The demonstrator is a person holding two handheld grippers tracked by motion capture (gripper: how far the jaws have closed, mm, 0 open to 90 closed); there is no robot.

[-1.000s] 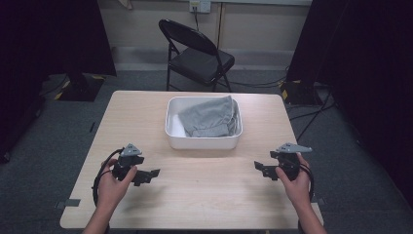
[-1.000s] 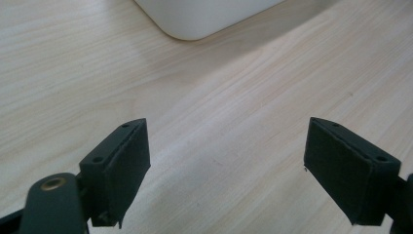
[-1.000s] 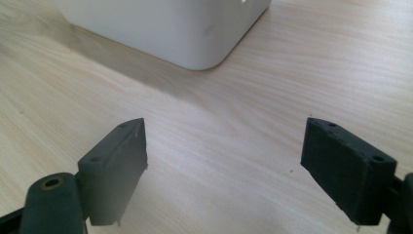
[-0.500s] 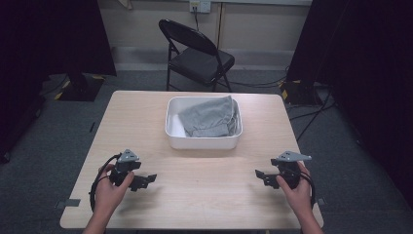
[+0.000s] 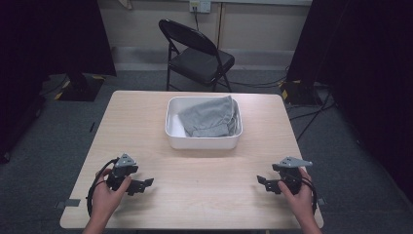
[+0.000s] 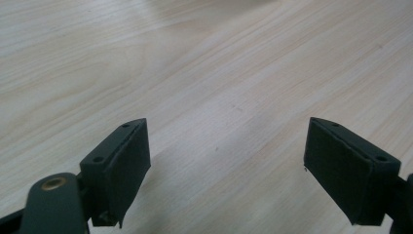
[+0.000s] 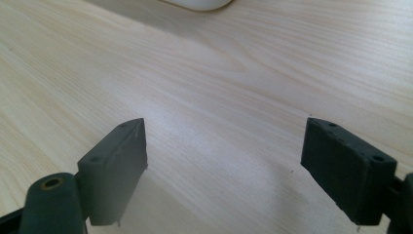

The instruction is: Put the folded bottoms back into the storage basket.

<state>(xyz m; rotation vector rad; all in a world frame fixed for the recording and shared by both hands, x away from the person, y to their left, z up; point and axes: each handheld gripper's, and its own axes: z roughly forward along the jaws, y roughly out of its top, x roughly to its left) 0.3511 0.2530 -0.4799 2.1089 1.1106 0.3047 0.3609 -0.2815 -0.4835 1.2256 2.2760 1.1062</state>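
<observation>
A black folding chair (image 5: 197, 53) stands on grey carpet (image 5: 58, 122) before a pale wall (image 5: 146, 24).

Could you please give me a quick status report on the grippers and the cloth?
Left gripper and right gripper open, low over table. Grey cloth bunched in white tub, untouched. Path between clear.

A crumpled grey cloth garment (image 5: 209, 118) lies heaped inside a white rectangular plastic tub (image 5: 202, 142) at the wooden table's far centre.
</observation>
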